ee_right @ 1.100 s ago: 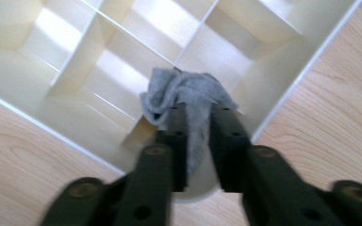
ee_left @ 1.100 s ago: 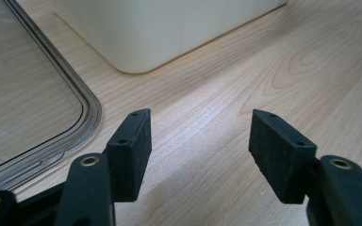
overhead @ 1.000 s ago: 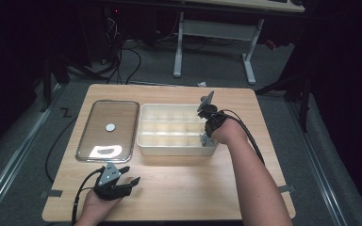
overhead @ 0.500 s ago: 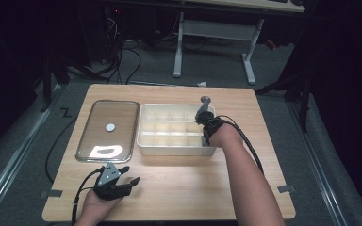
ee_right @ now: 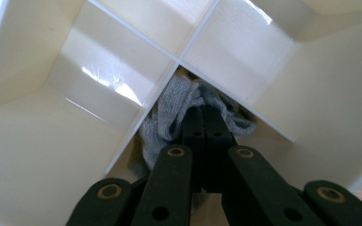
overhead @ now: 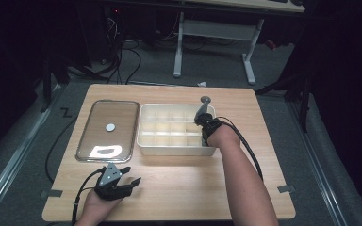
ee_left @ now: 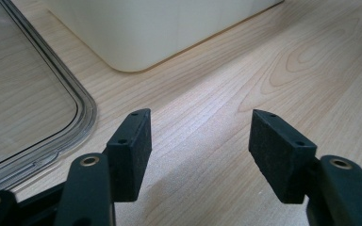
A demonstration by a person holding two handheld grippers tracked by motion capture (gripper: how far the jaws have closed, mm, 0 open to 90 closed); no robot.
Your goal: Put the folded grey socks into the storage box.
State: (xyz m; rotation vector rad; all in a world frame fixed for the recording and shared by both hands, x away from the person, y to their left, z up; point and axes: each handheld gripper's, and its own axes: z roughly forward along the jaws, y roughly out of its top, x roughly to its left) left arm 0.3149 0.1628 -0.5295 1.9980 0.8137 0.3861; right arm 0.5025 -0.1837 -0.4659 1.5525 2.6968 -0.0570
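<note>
1. Right gripper view: my right gripper (ee_right: 202,123) has its jaws pressed together on a grey knitted cloth (ee_right: 169,113), perhaps a sock, bunched in a compartment of the cream divided organizer box (ee_right: 37,141).
2. Against the high view a second ago, that hand has sunk: the gripper stood higher over the box's right end then and now dips into a right-hand cell (overhead: 201,123). The cloth is already down inside, wedged against a divider corner.
3. I judge the placing nearly done; what is left is to let go and lift clear without dragging the cloth back out.
4. My left gripper (ee_left: 200,155) has not moved, resting on the surface (ee_left: 226,84) at the near left with its jaws wide apart and nothing between them.
5. Farther off, the clear lid (overhead: 107,129) lies flat just beside the box's left end.
</note>
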